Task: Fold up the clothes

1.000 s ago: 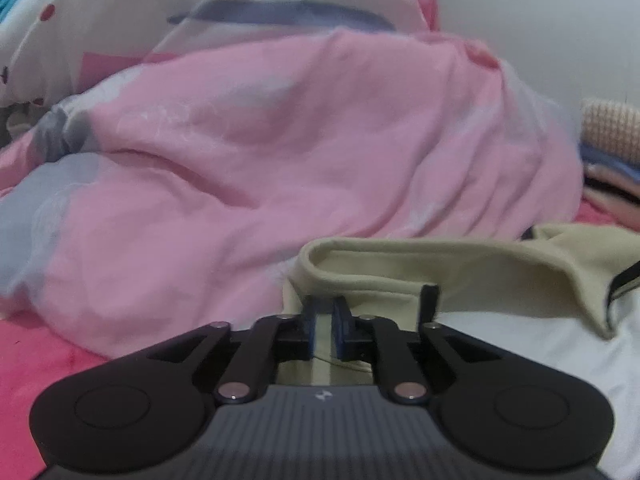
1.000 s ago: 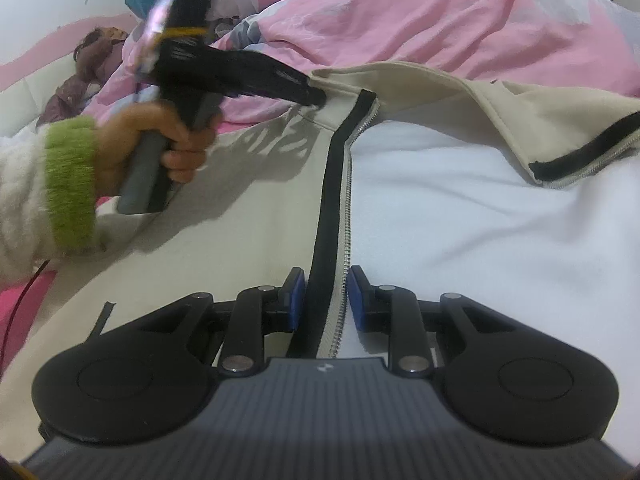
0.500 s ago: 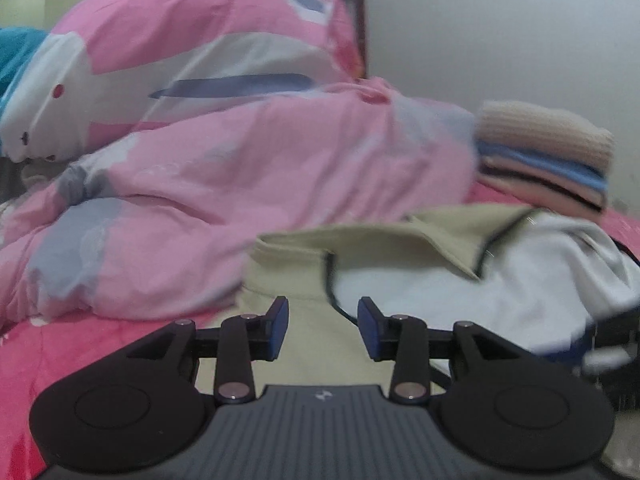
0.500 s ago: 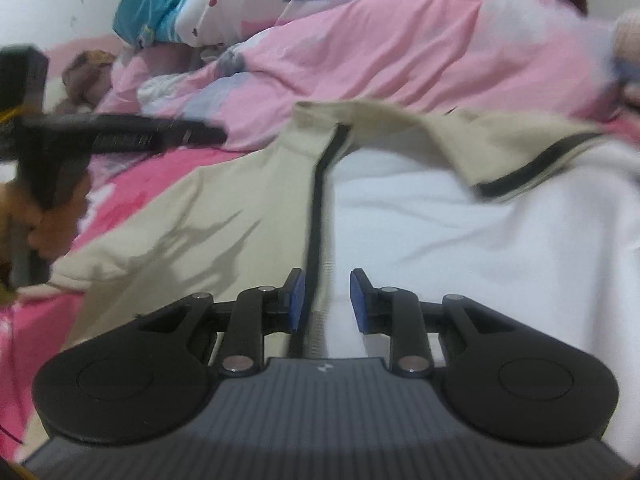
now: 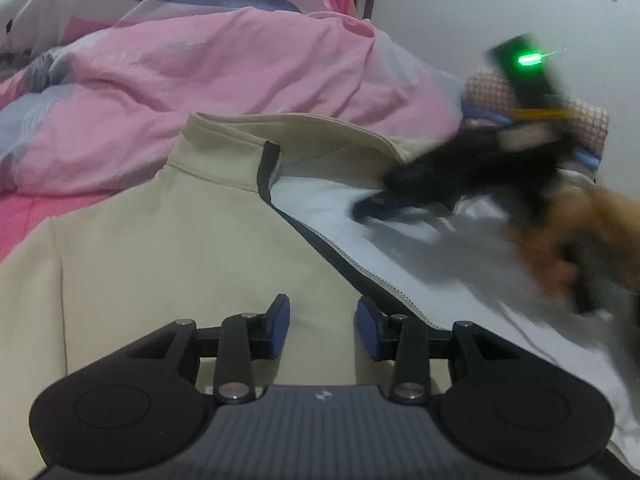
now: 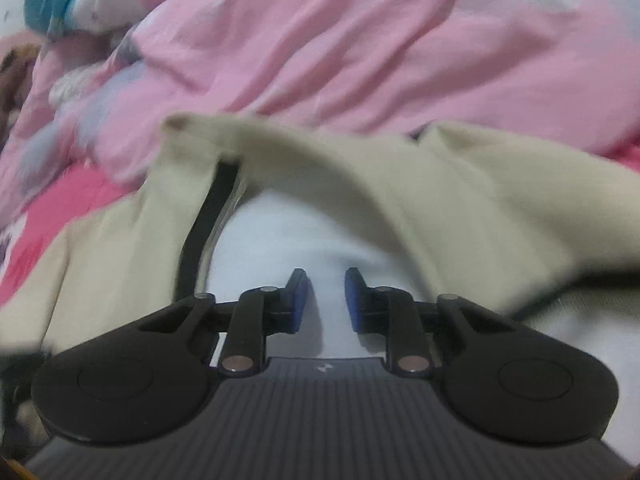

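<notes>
My left tool [image 5: 323, 326] stands wide, nothing between its blue pads, low over the beige front panel of the jacket [image 5: 168, 256]. My right tool [image 6: 325, 300] is also parted with nothing gripped, a narrower gap, hanging over the white lining [image 6: 280, 240]. In the left view it shows as a dark blur at the lining's far side, so exactly where its tips sit there I cannot tell.

The jacket lies on the bed, unzipped. Its black zipper edge [image 5: 320, 248] runs diagonally from the collar [image 5: 224, 128] down toward my left tool, and the right panel is flipped back so the lining shows.

Risks, as I judge them: with both tools free, the flipped panel may slump into a crooked crease. If my left tool closes where it is, its right pad sits at the zipper teeth and could snag there or pinch two layers at once. The right view is smeared, so any grasp aimed now could miss the hem.

Room: the pink duvet [image 5: 224, 80] piles up against the collar, leaving little space on the far side. A folded stack [image 5: 488, 92] sits at the far right, near where my right tool is working. The pink sheet [image 6: 68, 208] on the left looks open, the easier side to move toward.
</notes>
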Demonstrator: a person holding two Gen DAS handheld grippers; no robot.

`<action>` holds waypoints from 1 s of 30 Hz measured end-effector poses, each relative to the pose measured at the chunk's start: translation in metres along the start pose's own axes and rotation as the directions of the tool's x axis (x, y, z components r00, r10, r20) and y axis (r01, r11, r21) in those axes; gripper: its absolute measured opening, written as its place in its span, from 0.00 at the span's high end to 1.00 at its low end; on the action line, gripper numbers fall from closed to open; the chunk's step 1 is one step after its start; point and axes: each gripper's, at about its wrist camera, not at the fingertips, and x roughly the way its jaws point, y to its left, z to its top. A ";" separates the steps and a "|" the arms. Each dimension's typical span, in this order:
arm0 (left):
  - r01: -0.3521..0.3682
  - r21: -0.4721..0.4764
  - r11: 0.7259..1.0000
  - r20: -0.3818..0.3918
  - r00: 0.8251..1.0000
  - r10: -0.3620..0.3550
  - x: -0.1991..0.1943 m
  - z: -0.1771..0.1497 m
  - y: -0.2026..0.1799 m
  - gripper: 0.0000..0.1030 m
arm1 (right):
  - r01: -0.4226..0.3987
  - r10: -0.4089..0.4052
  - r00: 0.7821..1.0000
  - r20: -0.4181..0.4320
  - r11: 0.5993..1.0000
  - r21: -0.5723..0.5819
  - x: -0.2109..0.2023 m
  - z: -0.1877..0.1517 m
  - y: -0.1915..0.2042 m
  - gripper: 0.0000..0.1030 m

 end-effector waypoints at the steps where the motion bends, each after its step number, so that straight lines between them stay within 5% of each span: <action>1: 0.000 0.000 1.000 0.001 1.000 0.000 0.000 0.000 0.000 0.62 | 0.001 -0.001 1.000 0.017 1.000 0.015 0.008 0.008 -0.003 0.86; 6: -0.009 0.022 1.000 0.003 1.000 0.009 0.002 -0.001 -0.004 0.60 | 0.017 -0.019 0.999 0.040 0.998 0.055 0.022 0.032 -0.015 0.91; 9: -0.006 0.018 1.000 0.003 1.000 0.006 0.002 -0.001 -0.003 0.60 | 0.023 -0.029 0.997 0.068 0.996 0.087 -0.012 0.032 -0.024 0.89; 13: -0.004 0.017 1.000 0.003 1.000 0.004 0.002 -0.001 -0.003 0.60 | -0.001 -0.021 0.983 0.182 0.992 0.124 -0.125 0.019 -0.047 0.87; 16: -0.004 0.016 1.000 0.002 1.000 0.003 0.002 -0.001 -0.003 0.60 | 0.116 -0.133 0.950 0.284 0.990 0.075 -0.251 -0.008 -0.051 0.86; 21: -0.003 0.026 1.000 0.001 1.000 0.003 0.001 -0.001 -0.004 0.54 | 0.384 -0.370 0.847 0.382 0.922 0.040 -0.414 -0.069 -0.017 0.81; 24: -0.009 0.023 1.000 -0.002 1.000 0.009 -0.001 0.002 -0.004 0.51 | 0.533 -0.492 0.751 0.441 0.845 0.034 -0.511 -0.106 0.004 0.79; 27: -0.038 0.021 0.999 0.008 0.999 0.038 -0.010 0.006 -0.003 0.46 | 0.667 -0.593 0.633 0.498 0.744 0.038 -0.609 -0.142 0.024 0.78; 30: -0.063 0.031 0.998 0.038 0.997 0.062 -0.035 0.013 -0.001 0.46 | 0.591 -0.535 0.723 0.438 0.806 0.008 -0.582 -0.175 0.034 0.77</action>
